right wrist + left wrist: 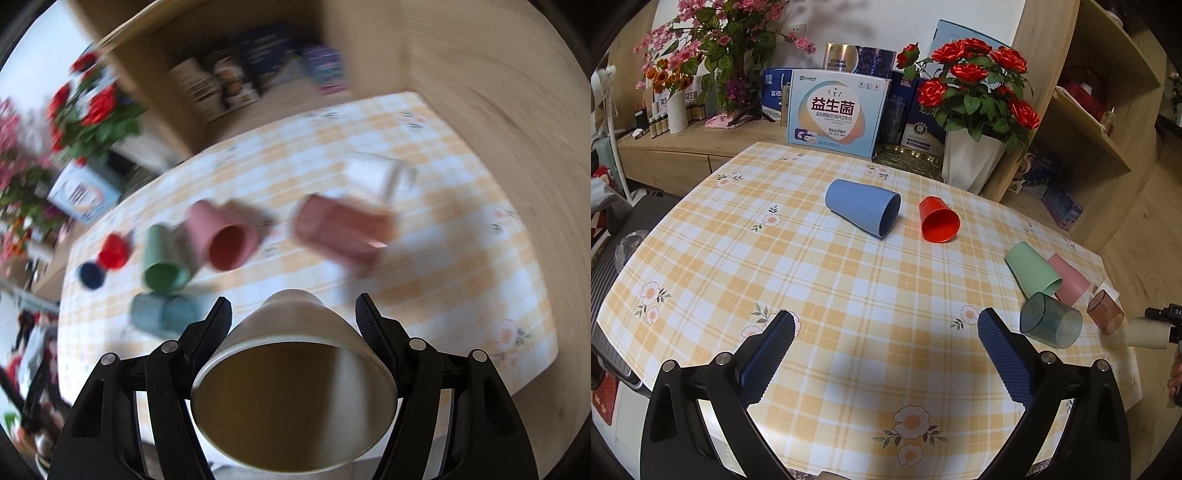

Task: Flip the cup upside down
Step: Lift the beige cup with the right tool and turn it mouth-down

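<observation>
My right gripper [293, 314] is shut on a cream cup [295, 387], held above the table with its open mouth facing the camera; the view is blurred. The cup [1148, 332] and gripper also show at the right edge of the left wrist view. My left gripper [886, 325] is open and empty above the near table. Lying on their sides are a blue cup [864, 206], a red cup [940, 219], a green cup [1032, 273], a pink cup [1069, 278], a clear teal cup [1051, 319] and a clear brown cup [1105, 311].
The yellow plaid tablecloth [812, 280] covers the table. A white mug [380, 177] lies at the far right. Red roses in a white pot [971, 162], boxes [836, 110] and a wooden shelf [1089, 129] stand behind the table.
</observation>
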{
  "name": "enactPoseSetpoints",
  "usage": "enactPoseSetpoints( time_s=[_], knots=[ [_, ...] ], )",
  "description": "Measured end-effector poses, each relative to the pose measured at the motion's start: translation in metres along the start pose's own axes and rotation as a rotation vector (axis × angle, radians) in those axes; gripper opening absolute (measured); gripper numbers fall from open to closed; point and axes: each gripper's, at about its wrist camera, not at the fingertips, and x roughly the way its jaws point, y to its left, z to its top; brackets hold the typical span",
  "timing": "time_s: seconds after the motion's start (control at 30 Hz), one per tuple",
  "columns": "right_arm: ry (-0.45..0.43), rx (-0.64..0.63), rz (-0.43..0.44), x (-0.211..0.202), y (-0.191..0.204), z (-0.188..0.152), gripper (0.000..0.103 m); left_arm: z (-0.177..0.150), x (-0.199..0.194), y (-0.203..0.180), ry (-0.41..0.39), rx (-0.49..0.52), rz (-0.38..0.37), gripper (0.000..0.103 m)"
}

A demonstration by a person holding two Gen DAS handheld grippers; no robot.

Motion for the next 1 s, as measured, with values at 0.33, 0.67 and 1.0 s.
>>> enactPoseSetpoints(
  time_s=[0.33, 0.67, 1.0],
  knots=[
    [0.098, -0.199, 0.153, 0.025, 0.159, 0.012, 0.067, 0.008, -0.004, 0.024, -0.008, 0.003, -0.010, 0.097],
    [0.189, -0.327, 0.173, 0.129, 0.300, 0.010, 0.067, 0.012, 0.000, 0.071, 0.013, -0.043, 0.050, 0.097],
    [0.229, -0.347, 0.108, 0.181, 0.323, -0.021, 0.067, 0.011, 0.004, 0.093, 0.023, -0.085, 0.067, 0.097]
  ],
)
